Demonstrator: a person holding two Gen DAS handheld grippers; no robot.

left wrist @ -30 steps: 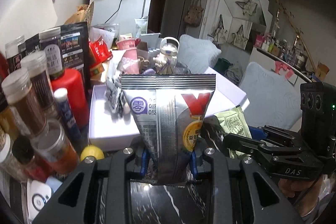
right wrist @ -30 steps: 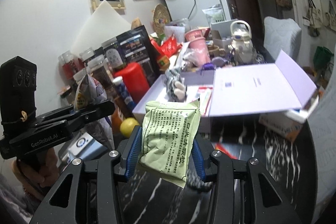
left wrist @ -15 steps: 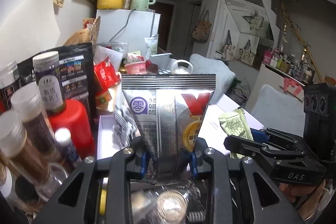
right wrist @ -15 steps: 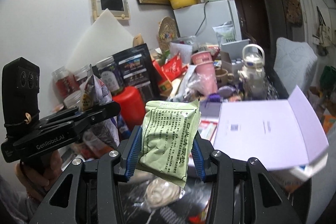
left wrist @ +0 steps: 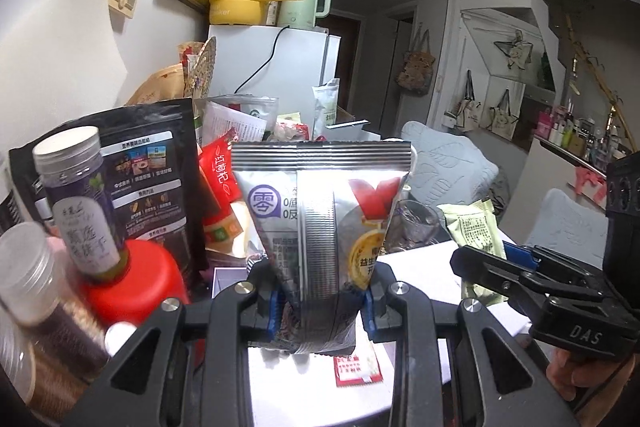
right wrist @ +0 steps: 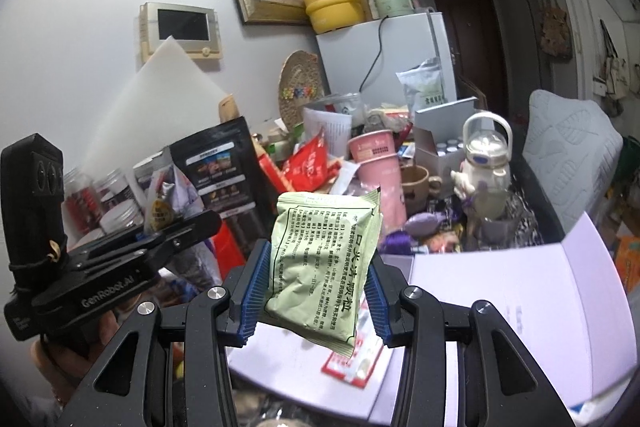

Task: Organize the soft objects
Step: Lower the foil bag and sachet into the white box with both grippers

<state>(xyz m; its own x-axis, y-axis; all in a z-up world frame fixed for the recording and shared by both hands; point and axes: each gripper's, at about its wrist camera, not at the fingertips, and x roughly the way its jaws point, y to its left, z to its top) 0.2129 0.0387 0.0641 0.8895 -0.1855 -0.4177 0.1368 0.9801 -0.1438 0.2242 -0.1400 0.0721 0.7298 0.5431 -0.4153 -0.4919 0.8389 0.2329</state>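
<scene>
My left gripper [left wrist: 320,301] is shut on a silver snack pouch [left wrist: 320,223] with a red V and a gold badge, held upright over the white open box [left wrist: 304,387]. In the right wrist view the right gripper [right wrist: 313,285] is shut on a pale green sachet [right wrist: 324,259] printed with black text, also above the white box [right wrist: 500,307]. Each gripper shows in the other's view: the right gripper [left wrist: 516,267] with the green sachet [left wrist: 476,231] at the right, the left gripper [right wrist: 160,239] with the silver pouch [right wrist: 160,203] at the left. A red-and-white packet [right wrist: 356,359] lies inside the box.
Jars with clear lids [left wrist: 76,199], a red canister [left wrist: 136,287] and a black stand-up bag [left wrist: 148,179] crowd the left. Behind stand a pink cup [right wrist: 380,179], a white kettle-shaped bottle [right wrist: 486,167], a white fridge [right wrist: 388,55] and a grey cushion [right wrist: 568,155].
Both grippers have moved forward over the table with their packets still held; the white box has slid from ahead of them to beneath them, and the jars at left have come closer.
</scene>
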